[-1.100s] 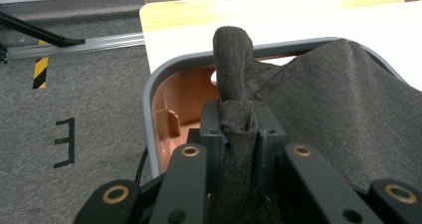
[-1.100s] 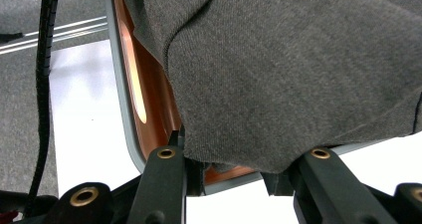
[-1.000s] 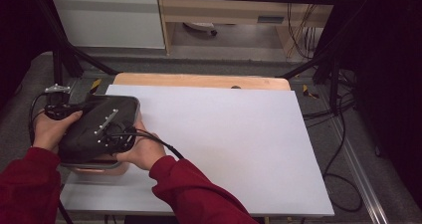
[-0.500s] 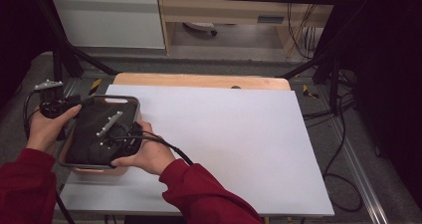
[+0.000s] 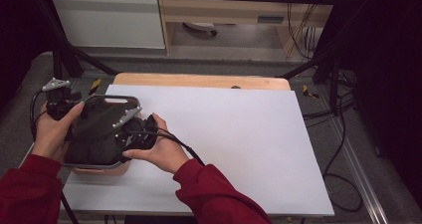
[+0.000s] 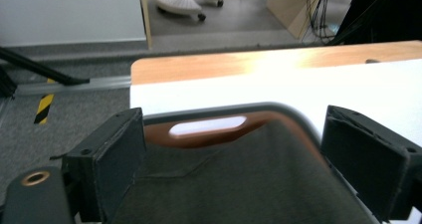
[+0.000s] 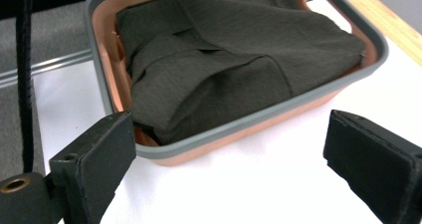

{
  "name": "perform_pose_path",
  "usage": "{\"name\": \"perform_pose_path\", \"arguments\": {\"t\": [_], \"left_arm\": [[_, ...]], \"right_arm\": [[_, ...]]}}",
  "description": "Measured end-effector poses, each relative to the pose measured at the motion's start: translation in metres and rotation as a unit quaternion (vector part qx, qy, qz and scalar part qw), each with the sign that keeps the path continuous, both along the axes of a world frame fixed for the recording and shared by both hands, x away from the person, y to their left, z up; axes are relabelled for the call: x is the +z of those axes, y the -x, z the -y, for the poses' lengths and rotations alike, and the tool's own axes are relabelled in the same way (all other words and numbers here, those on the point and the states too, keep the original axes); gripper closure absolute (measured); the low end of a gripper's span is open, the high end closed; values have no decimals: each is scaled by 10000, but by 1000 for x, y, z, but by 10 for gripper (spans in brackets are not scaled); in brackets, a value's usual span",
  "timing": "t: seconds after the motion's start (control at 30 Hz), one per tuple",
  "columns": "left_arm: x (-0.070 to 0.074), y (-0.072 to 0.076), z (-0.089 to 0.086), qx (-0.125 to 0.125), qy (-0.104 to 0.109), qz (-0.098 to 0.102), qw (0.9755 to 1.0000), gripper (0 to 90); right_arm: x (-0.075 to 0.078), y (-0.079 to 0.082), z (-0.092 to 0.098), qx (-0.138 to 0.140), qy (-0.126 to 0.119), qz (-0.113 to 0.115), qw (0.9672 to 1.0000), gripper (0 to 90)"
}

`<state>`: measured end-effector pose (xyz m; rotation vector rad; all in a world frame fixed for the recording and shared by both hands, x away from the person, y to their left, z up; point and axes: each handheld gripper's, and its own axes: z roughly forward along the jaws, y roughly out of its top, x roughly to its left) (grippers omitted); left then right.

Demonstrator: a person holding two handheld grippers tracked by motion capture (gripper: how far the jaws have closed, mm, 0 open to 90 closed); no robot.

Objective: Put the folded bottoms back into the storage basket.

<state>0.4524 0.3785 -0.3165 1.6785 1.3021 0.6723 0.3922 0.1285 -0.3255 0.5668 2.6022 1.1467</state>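
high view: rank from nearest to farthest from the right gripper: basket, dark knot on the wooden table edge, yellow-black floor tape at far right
1. Basket, at the table's left, directly beside the right gripper.
2. Dark knot, on the wooden strip along the table's far edge, about midway across.
3. Yellow-black tape, on the floor past the table's far right corner.

A rectangular wooden table [image 5: 199, 79] carries a large white sheet [image 5: 239, 144] over nearly its whole top. At the sheet's left end sits an orange plastic basket with a grey rim [image 7: 259, 115], holding folded dark cloth [image 7: 219, 55].
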Motion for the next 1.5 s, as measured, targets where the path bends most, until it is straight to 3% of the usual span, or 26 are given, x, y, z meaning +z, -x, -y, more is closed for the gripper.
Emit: {"name": "perform_pose_path", "arguments": {"t": [0.23, 0.47, 0.57, 0.7, 0.83, 0.97, 1.2, 1.3, 1.5], "left_arm": [[-1, 14, 22, -143, -58, 95, 9998, 95], [-12, 34, 41, -209, 64, 211, 9995, 89], [-16, 42, 49, -173, -63, 333, 9993, 89], [-23, 51, 55, -230, 64, 416, 9988, 89], [-28, 57, 54, -223, -64, 421, 9988, 84], [-30, 62, 53, -288, 155, 398, 9987, 84], [-32, 72, 66, -369, 243, 416, 9982, 87], [-32, 79, 76, -542, 97, 534, 9971, 78], [-35, 85, 90, -676, 27, 632, 9957, 75]], "right_arm": [[-2, -1, 27, -165, -213, 56, 9996, 72], [-9, -2, 57, -357, -412, 30, 9985, 73], [-9, -5, 67, -470, -499, 50, 9976, 73], [-9, -10, 79, -579, -568, 45, 9967, 71], [-10, -16, 89, -626, -690, -39, 9956, 84], [-10, -22, 98, -749, -762, -74, 9943, 80], [-6, -29, 112, -887, -887, -173, 9919, 73], [-2, -32, 118, -961, -923, -121, 9910, 90], [0, -33, 123, -1053, -1056, -62, 9888, 103]]}}
